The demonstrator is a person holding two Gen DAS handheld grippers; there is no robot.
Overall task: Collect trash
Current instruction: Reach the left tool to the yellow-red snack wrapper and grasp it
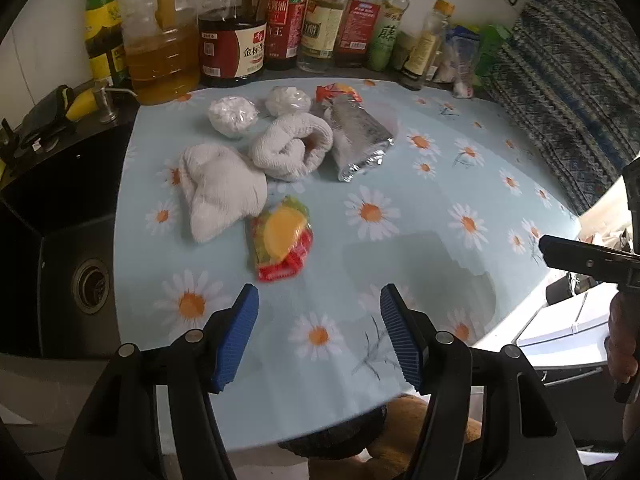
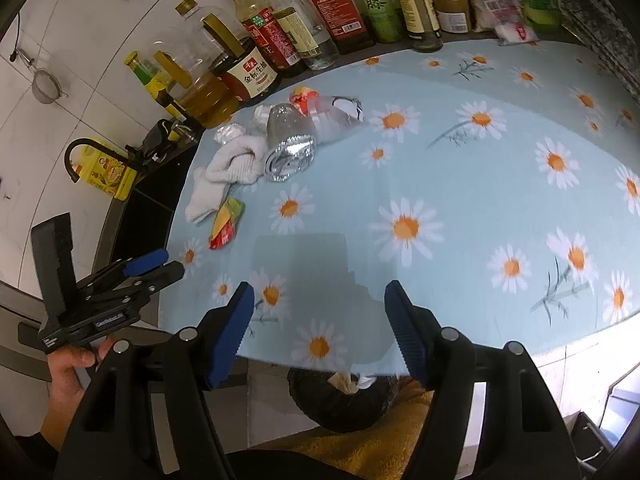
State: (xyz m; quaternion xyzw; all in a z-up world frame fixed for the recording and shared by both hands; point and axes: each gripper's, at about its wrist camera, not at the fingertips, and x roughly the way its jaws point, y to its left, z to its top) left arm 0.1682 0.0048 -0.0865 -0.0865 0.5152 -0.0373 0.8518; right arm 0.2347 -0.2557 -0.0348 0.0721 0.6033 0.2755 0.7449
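Observation:
On the daisy tablecloth (image 1: 420,216) lies a pile of trash: a yellow and red snack wrapper (image 1: 282,238), a silver foil bag (image 1: 358,136), an orange wrapper (image 1: 336,94), two clear bags of white stuff (image 1: 232,114), and two white socks (image 1: 220,190). My left gripper (image 1: 318,304) is open and empty just in front of the snack wrapper. My right gripper (image 2: 320,300) is open and empty over the table's near edge, with the pile (image 2: 288,140) far to its left. A black bin bag (image 2: 340,400) with paper inside sits below the table edge.
A row of oil and sauce bottles (image 1: 236,40) stands along the back. A black sink (image 1: 60,240) lies left of the table. A patterned blue cloth (image 1: 568,80) hangs at the right. The left gripper shows in the right wrist view (image 2: 120,284).

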